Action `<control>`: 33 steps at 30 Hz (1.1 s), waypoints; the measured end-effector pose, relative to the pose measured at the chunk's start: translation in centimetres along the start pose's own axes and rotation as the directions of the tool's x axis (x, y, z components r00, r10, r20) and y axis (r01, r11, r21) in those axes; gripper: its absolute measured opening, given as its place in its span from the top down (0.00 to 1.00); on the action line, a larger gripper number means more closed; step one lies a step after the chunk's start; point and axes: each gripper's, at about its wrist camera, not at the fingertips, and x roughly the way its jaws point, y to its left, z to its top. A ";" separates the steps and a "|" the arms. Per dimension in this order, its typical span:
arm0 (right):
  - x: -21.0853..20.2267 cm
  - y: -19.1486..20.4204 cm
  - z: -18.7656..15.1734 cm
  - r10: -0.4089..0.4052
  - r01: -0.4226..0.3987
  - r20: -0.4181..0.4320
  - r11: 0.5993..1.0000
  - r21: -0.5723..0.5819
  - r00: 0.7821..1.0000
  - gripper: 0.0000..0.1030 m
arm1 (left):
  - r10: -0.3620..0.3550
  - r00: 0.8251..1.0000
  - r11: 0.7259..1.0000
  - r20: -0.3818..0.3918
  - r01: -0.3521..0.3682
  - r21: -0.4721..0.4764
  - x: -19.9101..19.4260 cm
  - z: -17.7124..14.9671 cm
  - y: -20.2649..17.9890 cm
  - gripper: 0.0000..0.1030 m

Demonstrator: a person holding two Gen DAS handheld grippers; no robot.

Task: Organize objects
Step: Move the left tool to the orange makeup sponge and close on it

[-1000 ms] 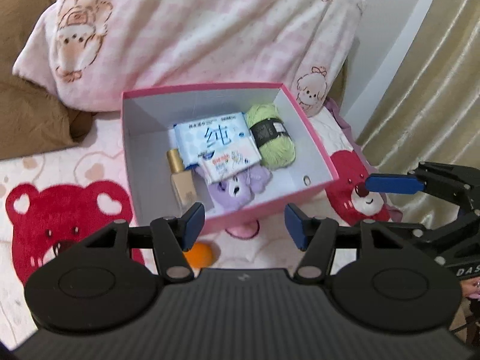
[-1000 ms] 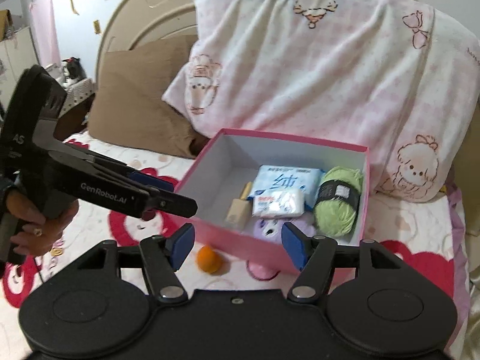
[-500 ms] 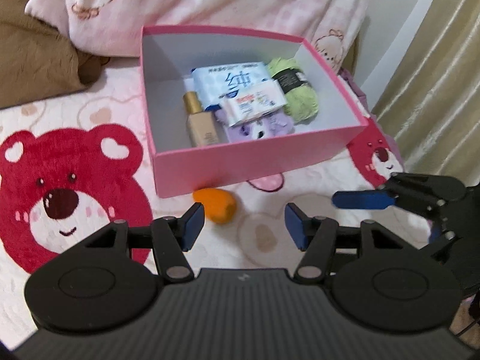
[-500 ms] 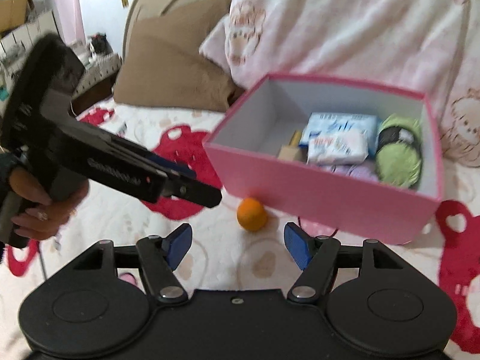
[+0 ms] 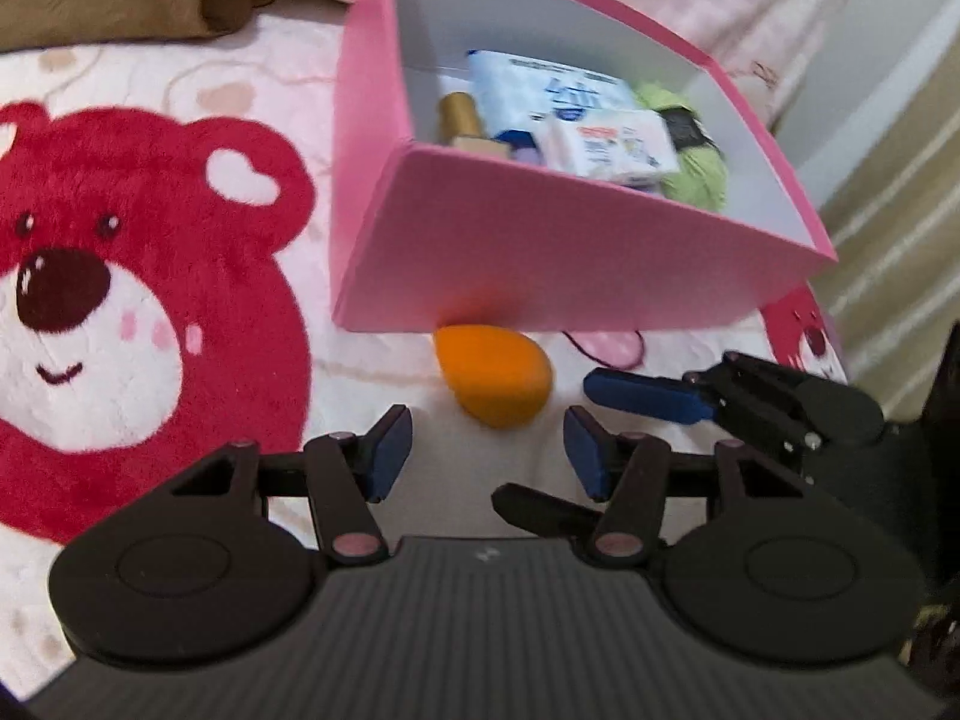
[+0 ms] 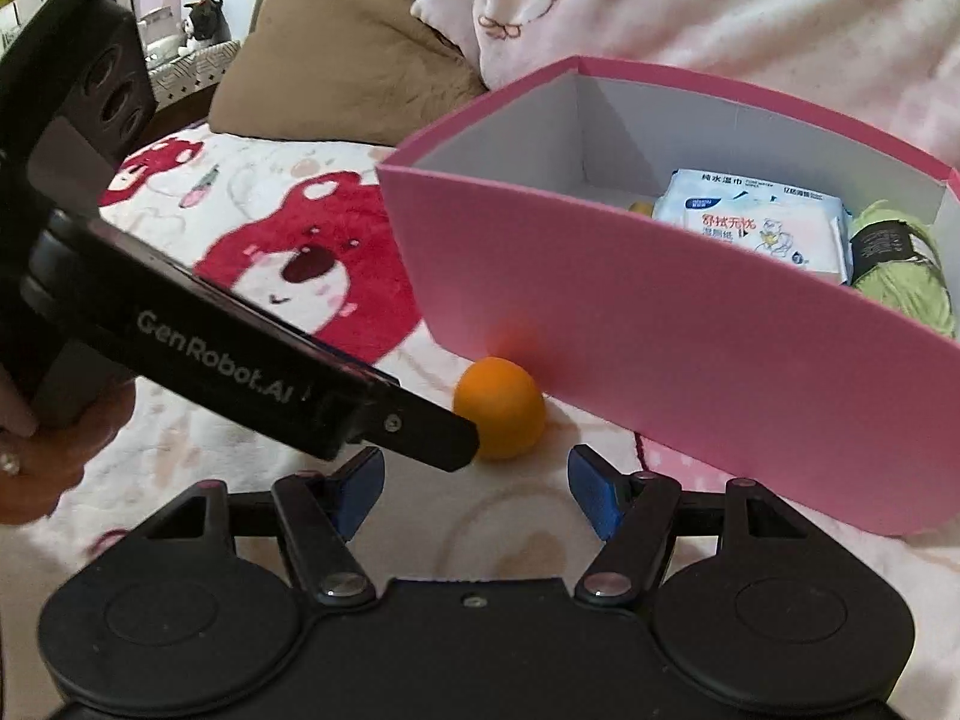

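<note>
An orange makeup sponge [image 5: 493, 375] lies on the bed's bear-print blanket [image 5: 150, 276], just in front of the near wall of an open pink box [image 5: 576, 258] and outside it. The left hand-held gripper [image 5: 487, 450] points down at the sponge; its blue pads stand apart with nothing between them, the sponge lying just beyond the tips, and its jaws have just been closing somewhat. The right hand-held gripper [image 6: 474, 487] is likewise released and empty, its pads spread to either side of bare blanket a little short of the sponge. In the right wrist view the left tool's black finger tip reaches to the sponge's near side; contact cannot be confirmed. A person's hand [image 6: 54, 450] grips that tool at the left edge. Inside the box lie a blue-and-white tissue pack [image 6: 750, 204], a smaller wipes pack [image 5: 606, 144], a green yarn skein [image 6: 900, 264] and a gold-capped bottle [image 5: 465, 123]. A brown pillow [image 6: 360, 60] and a pink patterned pillow [image 6: 720, 6] lie behind the box.
</note>
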 end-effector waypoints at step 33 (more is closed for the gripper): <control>0.0 -0.5 -2.2 0.026 -0.023 0.067 0.999 -0.044 0.997 0.61 | 0.095 0.995 0.991 -0.007 -0.094 0.092 1.1 -1.3 -4.4 0.60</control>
